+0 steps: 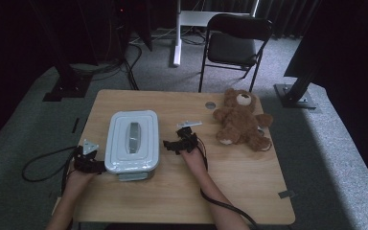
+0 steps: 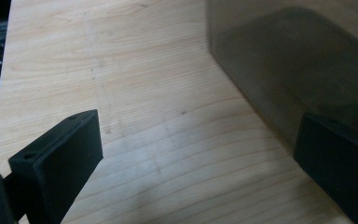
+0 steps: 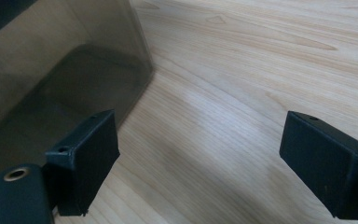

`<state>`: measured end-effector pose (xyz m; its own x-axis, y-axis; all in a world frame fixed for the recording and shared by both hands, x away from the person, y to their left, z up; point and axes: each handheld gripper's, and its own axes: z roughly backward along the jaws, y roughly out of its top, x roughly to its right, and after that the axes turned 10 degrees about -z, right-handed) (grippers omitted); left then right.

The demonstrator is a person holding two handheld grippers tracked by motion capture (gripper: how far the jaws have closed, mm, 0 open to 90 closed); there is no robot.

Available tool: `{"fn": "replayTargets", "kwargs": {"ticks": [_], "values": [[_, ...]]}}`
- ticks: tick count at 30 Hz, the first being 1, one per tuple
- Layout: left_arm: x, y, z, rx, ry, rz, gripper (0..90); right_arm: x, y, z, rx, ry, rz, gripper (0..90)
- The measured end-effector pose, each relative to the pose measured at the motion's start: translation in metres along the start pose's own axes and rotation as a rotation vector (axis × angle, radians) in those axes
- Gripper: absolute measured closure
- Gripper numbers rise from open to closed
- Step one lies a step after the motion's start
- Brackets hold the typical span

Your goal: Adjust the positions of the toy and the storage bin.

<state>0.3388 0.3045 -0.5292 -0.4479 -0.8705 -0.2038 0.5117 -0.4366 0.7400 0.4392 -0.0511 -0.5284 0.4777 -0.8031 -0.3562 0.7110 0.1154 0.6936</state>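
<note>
A clear plastic storage box with a white lid (image 1: 133, 139) and grey handle stands on the wooden table (image 1: 249, 182), left of centre. My left gripper (image 1: 90, 162) is at the box's left side, open, with the box's smoky wall (image 2: 298, 70) just beside its right jaw. My right gripper (image 1: 178, 143) sits at the box's right side, open, with the box wall (image 3: 51, 79) beside its left jaw. Nothing lies between either pair of jaws. A brown teddy bear (image 1: 239, 120) lies on the table to the right.
A black folding chair (image 1: 235, 45) stands beyond the table's far edge. A small round grey disc (image 1: 210, 105) lies near the bear. Cables (image 1: 43, 165) trail off the table's left side. Bare wood lies in front of the box and to the right.
</note>
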Motion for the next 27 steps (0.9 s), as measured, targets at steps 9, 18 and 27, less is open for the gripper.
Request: {"fn": "replayTargets", "kwargs": {"ticks": [9, 18, 27], "values": [[0.031, 0.013, 0.001, -0.011, -0.022, -0.056, 1.8, 0.011, 0.003, 0.003, 0.013, -0.016, 0.030, 11.6], [0.044, 0.024, -0.002, -0.014, -0.054, -0.068, 1.8, 0.019, 0.016, 0.001, 0.010, 0.018, 0.007, 11.5], [0.029, 0.029, -0.009, -0.015, 0.000, -0.030, 1.8, 0.022, 0.028, -0.009, -0.021, 0.002, 0.030, 11.5]]}}
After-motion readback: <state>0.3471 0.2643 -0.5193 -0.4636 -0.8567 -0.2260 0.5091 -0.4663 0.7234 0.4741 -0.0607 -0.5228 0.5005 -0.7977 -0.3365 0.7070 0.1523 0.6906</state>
